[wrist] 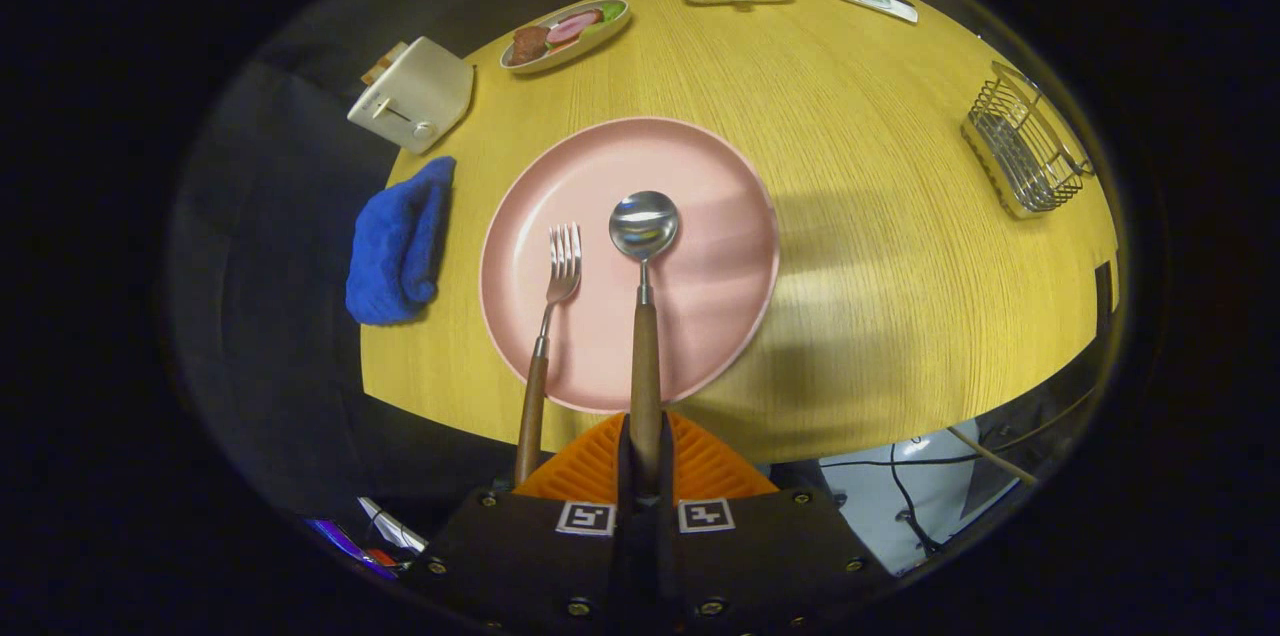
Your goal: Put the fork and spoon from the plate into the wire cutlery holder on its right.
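My fingers (645, 456) are pinching the spoon (644, 316) by its handle end | spoon bowl is lying on the plate (720, 296) | fork (552, 316) is lying just left of it | holder (1030, 151) is sitting far right on the table (880, 266), well apart.

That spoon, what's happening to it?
A person's handheld gripper has its two fingers closed on the wooden handle of the spoon. The spoon's bowl is over the pink plate. The fork lies beside it, tines on the plate, handle poking past the rim. The wire cutlery holder waits off to the right on the wooden table, and I can't see any cutlery in it yet.
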`<act>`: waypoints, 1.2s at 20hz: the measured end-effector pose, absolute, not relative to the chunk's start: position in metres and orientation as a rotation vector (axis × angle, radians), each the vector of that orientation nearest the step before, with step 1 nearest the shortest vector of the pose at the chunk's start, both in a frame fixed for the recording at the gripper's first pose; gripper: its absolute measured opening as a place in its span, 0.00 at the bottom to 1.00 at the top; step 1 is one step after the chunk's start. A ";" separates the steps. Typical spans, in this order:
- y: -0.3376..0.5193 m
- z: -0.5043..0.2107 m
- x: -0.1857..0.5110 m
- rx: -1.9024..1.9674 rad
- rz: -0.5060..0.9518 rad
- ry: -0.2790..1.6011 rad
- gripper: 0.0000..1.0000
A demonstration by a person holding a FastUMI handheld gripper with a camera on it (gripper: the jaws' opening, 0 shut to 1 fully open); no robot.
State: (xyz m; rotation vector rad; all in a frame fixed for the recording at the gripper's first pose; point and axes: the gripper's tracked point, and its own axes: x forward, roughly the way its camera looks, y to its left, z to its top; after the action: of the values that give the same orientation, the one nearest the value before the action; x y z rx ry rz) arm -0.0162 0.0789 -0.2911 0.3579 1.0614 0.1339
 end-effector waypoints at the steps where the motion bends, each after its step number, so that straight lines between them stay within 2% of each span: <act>1: 0.078 -0.286 -0.013 0.362 0.135 1.045 0.09; 12: 0.085 -0.248 0.007 0.512 0.187 0.934 0.09; 24: 0.015 -0.212 0.012 0.626 0.063 0.759 0.08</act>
State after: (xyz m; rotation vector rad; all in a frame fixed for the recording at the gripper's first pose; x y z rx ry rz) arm 0.0125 0.0149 -0.2125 0.6264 0.7595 0.0628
